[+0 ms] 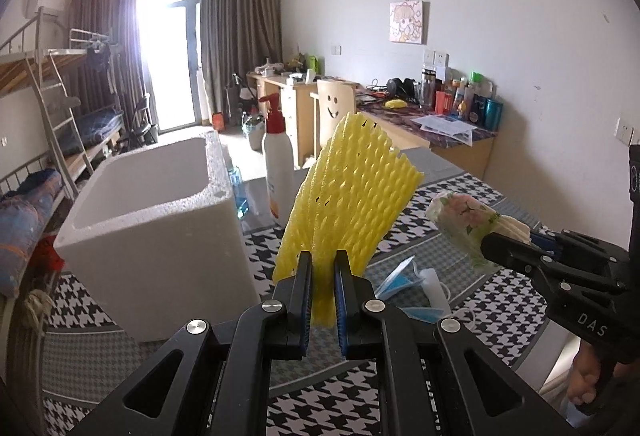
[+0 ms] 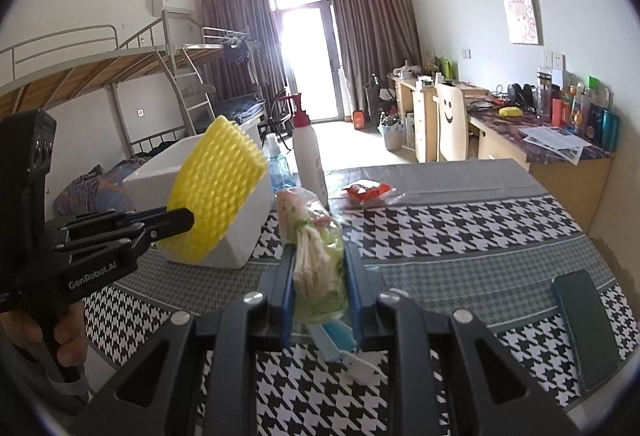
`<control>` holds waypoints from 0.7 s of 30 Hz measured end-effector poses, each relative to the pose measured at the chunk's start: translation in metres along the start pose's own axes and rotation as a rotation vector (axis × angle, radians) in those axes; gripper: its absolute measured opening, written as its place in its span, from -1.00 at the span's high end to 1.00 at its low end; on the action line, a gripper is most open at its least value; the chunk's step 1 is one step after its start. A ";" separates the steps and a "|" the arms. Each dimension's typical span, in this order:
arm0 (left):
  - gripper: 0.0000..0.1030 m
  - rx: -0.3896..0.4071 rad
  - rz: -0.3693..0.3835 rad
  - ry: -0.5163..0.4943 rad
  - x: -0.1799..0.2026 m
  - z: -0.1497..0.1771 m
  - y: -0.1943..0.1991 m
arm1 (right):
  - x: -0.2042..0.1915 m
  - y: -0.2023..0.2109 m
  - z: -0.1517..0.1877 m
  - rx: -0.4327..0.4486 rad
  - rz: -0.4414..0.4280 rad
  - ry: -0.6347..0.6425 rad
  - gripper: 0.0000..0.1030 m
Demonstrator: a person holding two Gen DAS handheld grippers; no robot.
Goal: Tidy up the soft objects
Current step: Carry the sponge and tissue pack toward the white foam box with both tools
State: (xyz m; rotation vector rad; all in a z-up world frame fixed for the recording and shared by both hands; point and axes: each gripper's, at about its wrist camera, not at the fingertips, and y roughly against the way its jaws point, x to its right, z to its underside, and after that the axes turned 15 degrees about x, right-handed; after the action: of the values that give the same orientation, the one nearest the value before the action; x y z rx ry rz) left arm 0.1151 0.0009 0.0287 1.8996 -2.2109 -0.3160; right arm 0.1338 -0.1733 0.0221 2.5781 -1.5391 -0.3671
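Note:
My left gripper [image 1: 323, 268] is shut on a yellow foam net sleeve [image 1: 352, 188], which stands up out of the jaws above the table. From the right wrist view the same yellow foam net [image 2: 216, 188] and left gripper [image 2: 188, 222] hang in front of the white foam box [image 2: 240, 232]. My right gripper [image 2: 320, 268] is shut on a flower-printed tissue pack [image 2: 316, 236]. That tissue pack [image 1: 464, 224] and the right gripper [image 1: 496, 244] appear at the right in the left wrist view. The white foam box [image 1: 160, 228] stands open-topped at the left.
A white pump bottle [image 1: 278, 164] and a clear blue bottle [image 1: 238, 188] stand behind the box. Blue face masks [image 1: 404, 280] lie on the houndstooth tablecloth [image 1: 500, 300]. A red snack packet [image 2: 366, 192] and a dark phone [image 2: 584, 324] lie on the table too.

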 end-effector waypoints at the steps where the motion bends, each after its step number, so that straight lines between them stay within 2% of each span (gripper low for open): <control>1: 0.79 0.001 0.003 0.002 -0.001 -0.002 0.000 | 0.000 0.000 -0.001 0.003 0.000 -0.001 0.48; 21: 0.79 0.052 -0.044 0.009 -0.008 -0.030 -0.008 | -0.002 -0.013 -0.031 0.051 0.011 0.012 0.48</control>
State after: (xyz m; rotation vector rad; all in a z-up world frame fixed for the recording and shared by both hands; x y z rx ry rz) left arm 0.1324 0.0074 0.0549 1.9749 -2.1946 -0.2594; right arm 0.1516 -0.1659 0.0496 2.6039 -1.5786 -0.3141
